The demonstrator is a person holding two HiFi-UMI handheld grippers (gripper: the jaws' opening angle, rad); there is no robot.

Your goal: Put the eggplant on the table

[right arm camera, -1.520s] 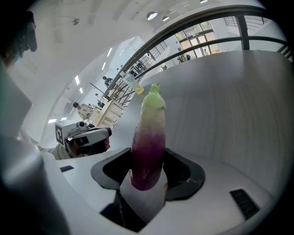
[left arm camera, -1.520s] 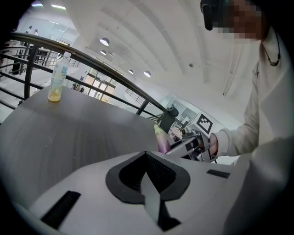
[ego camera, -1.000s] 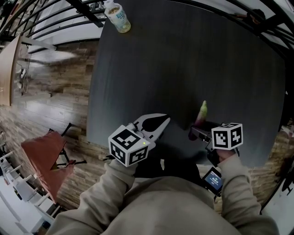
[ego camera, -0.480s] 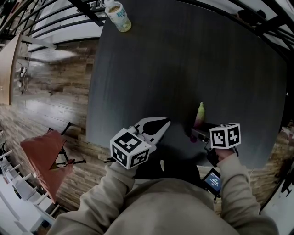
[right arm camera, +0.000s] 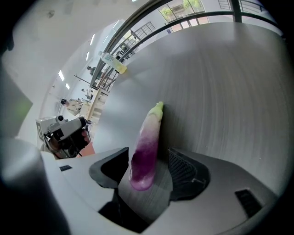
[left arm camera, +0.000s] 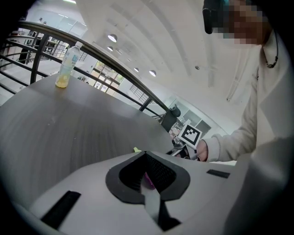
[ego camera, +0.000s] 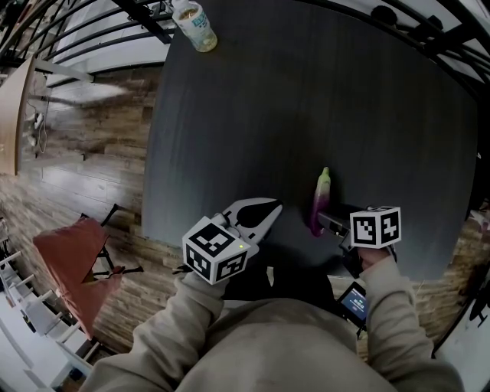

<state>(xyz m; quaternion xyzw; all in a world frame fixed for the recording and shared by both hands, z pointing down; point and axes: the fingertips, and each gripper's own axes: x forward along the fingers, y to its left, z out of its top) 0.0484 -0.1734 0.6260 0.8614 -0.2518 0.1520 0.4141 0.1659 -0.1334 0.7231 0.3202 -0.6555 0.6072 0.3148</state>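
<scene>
A purple and white eggplant [ego camera: 319, 200] with a green stem lies on the dark table [ego camera: 306, 99] near its front edge, stem pointing away from me. In the right gripper view the eggplant [right arm camera: 147, 142] rests between the jaws of my right gripper [right arm camera: 148, 157], which are opening; a gap shows beside the right pad. From the head view the right gripper [ego camera: 324, 223] sits just behind the eggplant's purple end. My left gripper [ego camera: 274, 205] hovers to the left of it, shut with nothing held [left arm camera: 144, 153].
A plastic bottle [ego camera: 194, 27] with yellowish liquid stands at the table's far left corner. A metal railing [ego camera: 138, 11] runs behind the table. A red folding chair [ego camera: 73, 260] stands on the wooden floor to the left.
The eggplant has come down from a steeper tilt and now lies longer on the table, slightly further left. The right jaws have widened. The left gripper has stayed put.
</scene>
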